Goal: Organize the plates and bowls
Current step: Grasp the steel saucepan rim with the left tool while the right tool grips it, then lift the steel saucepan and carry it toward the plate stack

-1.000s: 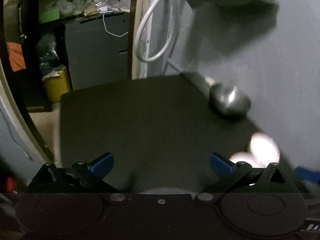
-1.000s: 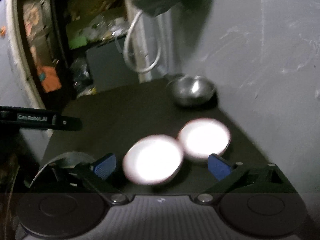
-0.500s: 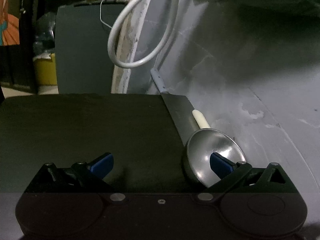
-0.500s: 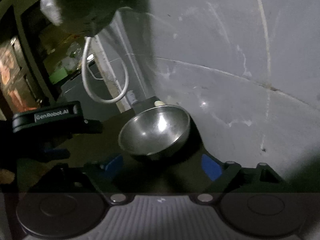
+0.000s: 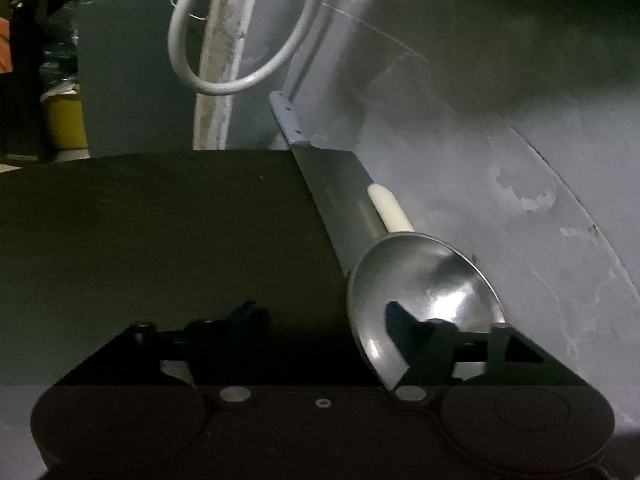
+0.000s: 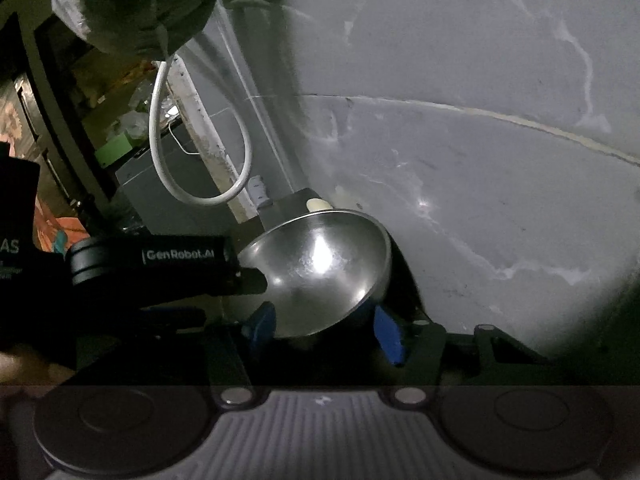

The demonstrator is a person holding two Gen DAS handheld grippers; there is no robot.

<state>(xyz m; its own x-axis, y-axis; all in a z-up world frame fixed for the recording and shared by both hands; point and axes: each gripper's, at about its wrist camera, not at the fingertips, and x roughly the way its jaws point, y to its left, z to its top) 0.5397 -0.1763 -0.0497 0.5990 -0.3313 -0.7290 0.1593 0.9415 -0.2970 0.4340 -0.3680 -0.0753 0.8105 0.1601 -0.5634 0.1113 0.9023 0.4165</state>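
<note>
A shiny steel bowl (image 6: 320, 268) stands at the far right corner of the dark table, close to the grey wall. My right gripper (image 6: 326, 330) is open, its blue fingertips (image 6: 262, 326) on either side of the bowl's near side. My left gripper (image 5: 324, 318) is open too. Its right finger (image 5: 400, 318) is inside the steel bowl (image 5: 424, 292) and its left finger stands over the table. In the right wrist view the left gripper's body reaches to the bowl's left rim.
A cleaver (image 5: 332, 184) with a grey handle lies behind the bowl along the wall, with a cream stick (image 5: 388, 208) beside it. A white cable loop (image 5: 224, 52) hangs past the table's far edge. A grey cabinet (image 5: 132, 76) stands beyond.
Both grippers have moved forward from the two white bowls to the steel bowl. The left finger has gone into the bowl and the right fingers have come around it, narrower than before.
</note>
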